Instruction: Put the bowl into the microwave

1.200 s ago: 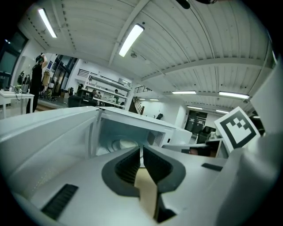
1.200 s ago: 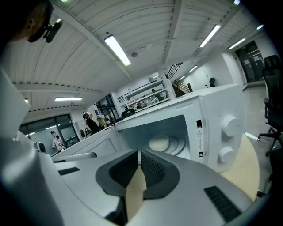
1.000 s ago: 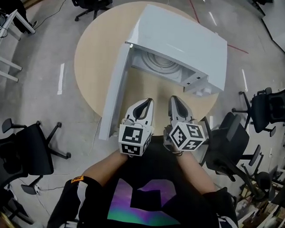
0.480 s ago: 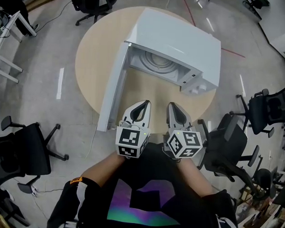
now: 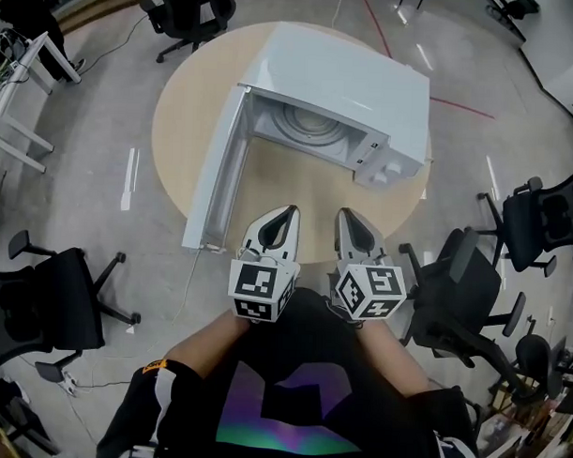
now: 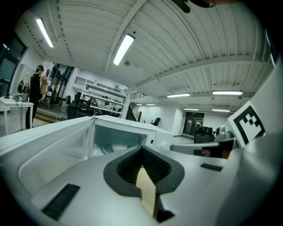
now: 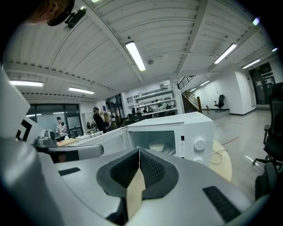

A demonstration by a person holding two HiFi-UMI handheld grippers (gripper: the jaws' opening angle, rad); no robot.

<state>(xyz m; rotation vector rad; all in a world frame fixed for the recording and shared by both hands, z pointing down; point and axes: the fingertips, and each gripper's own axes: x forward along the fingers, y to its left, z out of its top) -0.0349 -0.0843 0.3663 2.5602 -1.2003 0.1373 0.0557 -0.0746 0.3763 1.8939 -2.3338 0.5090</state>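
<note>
Bowl (image 7: pixel 157 146) sits inside the open white microwave (image 5: pixel 348 80), whose door (image 5: pixel 218 169) swings wide to the left, on the round bench (image 5: pixel 297 188). Left gripper (image 5: pixel 283 216) and right gripper (image 5: pixel 349 218) hover side by side at the bench's near edge, fingers (image 7: pixel 150 170) pressed together, holding nothing.

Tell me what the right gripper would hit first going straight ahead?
Probably the open microwave, near its control panel; nothing shows on the table between, though depth is unclear.

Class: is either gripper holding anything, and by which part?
Nothing is held: left gripper and right gripper are both shut on nothing; the bowl sits inside the open microwave.
</note>
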